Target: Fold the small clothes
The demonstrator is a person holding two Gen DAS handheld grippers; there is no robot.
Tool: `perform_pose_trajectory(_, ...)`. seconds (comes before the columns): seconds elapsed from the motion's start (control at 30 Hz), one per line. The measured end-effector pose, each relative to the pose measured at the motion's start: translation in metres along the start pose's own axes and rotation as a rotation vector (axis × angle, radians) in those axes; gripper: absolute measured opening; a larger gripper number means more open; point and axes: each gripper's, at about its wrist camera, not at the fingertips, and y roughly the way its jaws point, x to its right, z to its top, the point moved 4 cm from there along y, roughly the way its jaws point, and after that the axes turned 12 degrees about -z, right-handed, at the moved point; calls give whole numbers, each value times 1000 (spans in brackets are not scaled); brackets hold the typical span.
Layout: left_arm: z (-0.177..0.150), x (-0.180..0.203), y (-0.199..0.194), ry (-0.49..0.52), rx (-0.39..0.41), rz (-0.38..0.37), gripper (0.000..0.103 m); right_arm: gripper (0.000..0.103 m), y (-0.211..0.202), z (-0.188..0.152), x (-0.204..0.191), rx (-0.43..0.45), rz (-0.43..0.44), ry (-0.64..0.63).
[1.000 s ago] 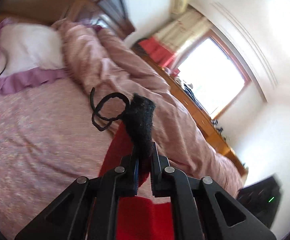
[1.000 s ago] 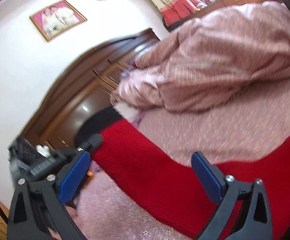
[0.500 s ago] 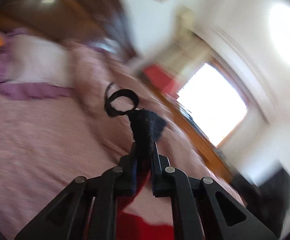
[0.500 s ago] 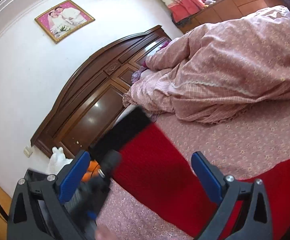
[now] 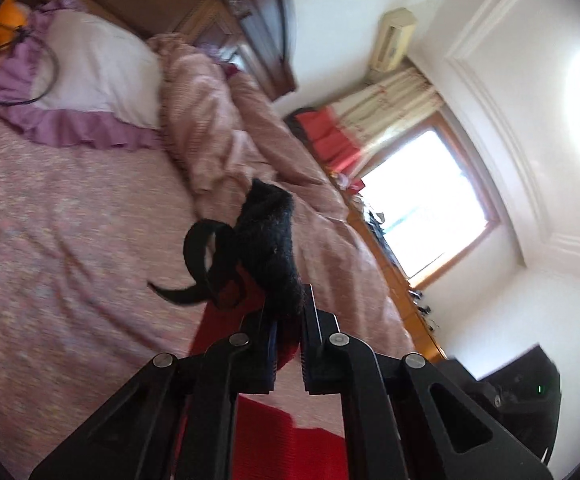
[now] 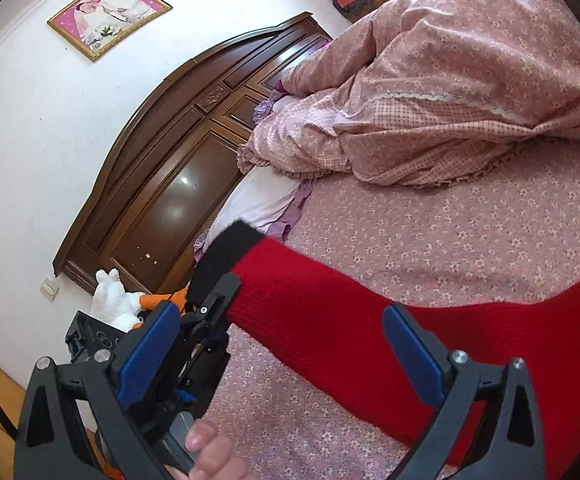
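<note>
On the pink flowered bedsheet [image 6: 430, 240] lies a red knitted garment [image 6: 490, 344], and one long red sleeve [image 6: 330, 300] runs out from it. In the right wrist view the sleeve's long axis goes from lower right up to the upper left, ending in a black cuff [image 6: 226, 256] that points toward the dark wooden headboard [image 6: 162, 184]. The cuff end is lifted off the sheet while the body of the garment rests flat at the right edge of that view

The left gripper [image 5: 288, 344] has its fingers pressed together on the black cuff [image 5: 270, 244], which sticks up past the fingertips, with a thin black loop [image 5: 198, 248] curling off to its left. From the other camera that same gripper [image 6: 210, 308] is seen beneath the cuff, a person's hand [image 6: 210, 456] on its handle. The right gripper [image 6: 290, 356] hovers over the middle of the sleeve with its blue-padded fingers [image 6: 410, 352] standing wide apart, clamped on nothing

A rumpled pink quilt [image 6: 450, 80] is heaped along the far side of the bed, just beside a white pillow with a purple frill [image 5: 90, 72]. A framed picture [image 6: 108, 14] hangs on the white wall above the headboard. A bright window [image 5: 422, 208] with a red-trimmed curtain [image 5: 362, 120] and an air conditioner [image 5: 392, 38] fill the far wall
</note>
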Motion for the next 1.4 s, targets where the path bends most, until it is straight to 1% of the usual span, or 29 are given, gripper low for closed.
perform_pose_trajectory(0.07,-9,22,5,51,-28,-36,2,103,-9,6,-2,20,-8,-15)
perform_pose_trajectory(0.13,-17,37,10,102,-47,-52,2,103,-20,10,-1,38,-26,-29)
perform_pose_trajectory(0.17,-23,50,15,145,-63,-63,2,103,-24,13,1,44,-34,-32)
perform_pose_trajectory(0.27,-40,76,22,210,-95,-101,2,103,-42,20,9,58,-41,-25)
perform_pose_trajectory(0.33,-57,92,30,250,-125,-127,2,103,-58,26,17,80,-39,-11)
perform_pose_trajectory(0.4,-76,108,39,288,-161,-150,2,103,-79,34,27,120,-33,4)
perform_pose_trajectory(0.47,-94,120,46,309,-192,-167,2,103,-101,40,39,155,-37,21)
perform_pose_trajectory(0.57,-126,139,58,323,-247,-183,2,103,-131,48,61,202,-50,58)
perform_pose_trajectory(0.6,-139,145,63,342,-267,-185,2,103,-138,50,68,210,-51,74)
perform_pose_trajectory(0.7,-178,161,69,425,-313,-179,2,103,-152,54,98,194,-41,142)
perform_pose_trajectory(0.77,-198,165,74,447,-343,-178,2,103,-155,53,123,161,-62,200)
perform_pose_trajectory(0.83,-223,170,79,459,-389,-188,2,99,-151,47,151,111,-90,268)
perform_pose_trajectory(0.87,-234,172,82,476,-410,-188,2,89,-150,42,166,84,-100,303)
perform_pose_trajectory(0.9,-247,175,84,504,-429,-185,2,67,-148,37,180,60,-101,332)
perform_pose_trajectory(0.93,-255,176,86,521,-441,-182,2,51,-146,31,191,42,-99,355)
perform_pose_trajectory(0.97,-267,176,88,535,-459,-177,2,22,-146,24,202,29,-99,382)
perform_pose_trajectory(1.0,-280,177,92,538,-494,-180,2,12,-148,15,215,28,-115,411)
perform_pose_trajectory(1.03,-288,177,94,540,-515,-184,2,12,-151,10,224,32,-129,431)
perform_pose_trajectory(1.07,-301,180,96,556,-544,-189,2,12,-155,5,233,38,-137,439)
perform_pose_trajectory(1.13,-318,186,98,589,-580,-196,3,12,-165,-5,251,41,-159,448)
perform_pose_trajectory(1.17,-330,193,100,620,-619,-197,3,12,-170,-9,259,43,-164,451)
perform_pose_trajectory(1.23,-342,202,101,651,-672,-206,5,12,-180,-12,277,50,-169,452)
perform_pose_trajectory(1.27,-347,209,97,663,-700,-223,7,12,-186,-14,286,54,-176,451)
perform_pose_trajectory(1.3,-349,216,92,671,-711,-238,11,12,-193,-16,296,58,-187,450)
perform_pose_trajectory(1.33,-348,218,90,676,-712,-241,18,12,-198,-16,305,59,-196,453)
perform_pose_trajectory(1.37,-348,223,84,683,-712,-244,23,12,-207,-20,317,59,-206,464)
perform_pose_trajectory(1.4,-346,226,79,688,-707,-245,31,12,-212,-21,325,59,-210,470)
